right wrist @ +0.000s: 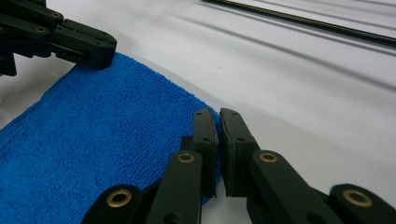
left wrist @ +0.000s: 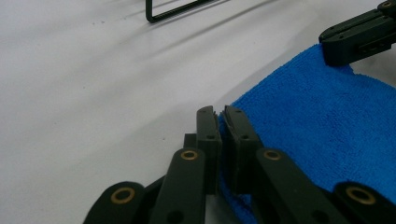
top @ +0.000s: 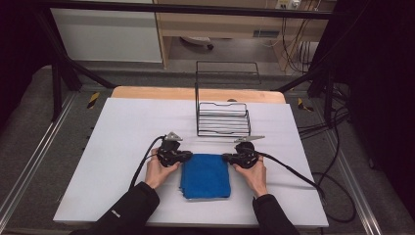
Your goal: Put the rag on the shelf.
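A folded blue cloth [top: 205, 175] lies flat on the white table [top: 122, 127], near the front edge. My left gripper [top: 188, 156] sits at the cloth's far left corner, its jaws shut on the cloth's [left wrist: 317, 121] edge, which shows blue between the pads [left wrist: 218, 114]. My right gripper [top: 226, 157] is at the far right corner, jaws pressed together on the cloth's [right wrist: 102, 140] corner [right wrist: 218, 116]. Both grippers lie low on the table and point inward at each other. The right gripper [left wrist: 359, 35] shows across the cloth in the left gripper view, and the left gripper [right wrist: 70, 39] shows in the right gripper view.
A black wire rack [top: 222, 120] stands upright just beyond the cloth, at the middle back of the table. Cables trail from both grippers, the right one running off the table's right side. Bare white tabletop lies to the left and right of the cloth.
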